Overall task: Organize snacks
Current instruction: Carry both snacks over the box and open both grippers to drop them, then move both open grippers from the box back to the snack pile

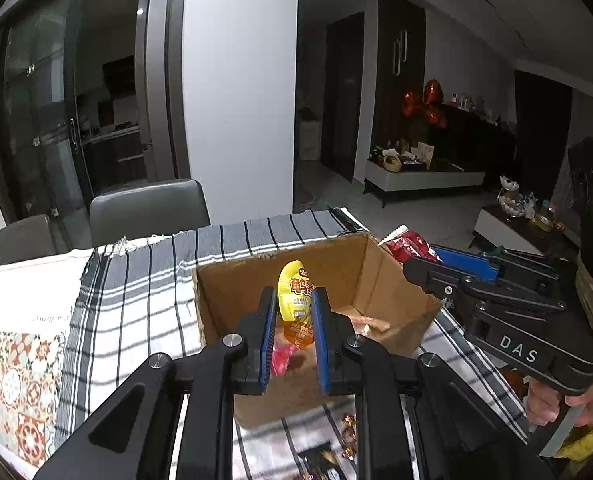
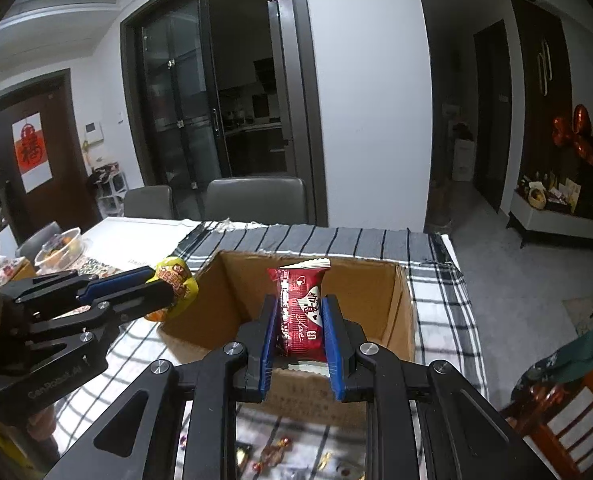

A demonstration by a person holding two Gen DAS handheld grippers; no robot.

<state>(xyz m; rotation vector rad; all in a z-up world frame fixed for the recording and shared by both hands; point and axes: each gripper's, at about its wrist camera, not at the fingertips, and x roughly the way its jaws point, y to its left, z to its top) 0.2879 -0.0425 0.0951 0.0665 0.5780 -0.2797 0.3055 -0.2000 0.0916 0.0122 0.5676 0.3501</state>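
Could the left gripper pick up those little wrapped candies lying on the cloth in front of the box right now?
Probably not as things stand. The left gripper is shut on the yellow snack pouch above the cardboard box, so its jaws are full. The candies lie uncovered on the striped cloth; the pouch must go first.

Glossy plastic yellow packet [image 1: 295, 298] and red packet [image 2: 301, 312], matt brown cardboard box [image 1: 380, 280], woven striped cloth [image 1: 136, 300].

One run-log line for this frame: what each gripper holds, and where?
left gripper: shut on yellow pouch | right gripper: shut on red packet | both beside or over open box | candies on cloth
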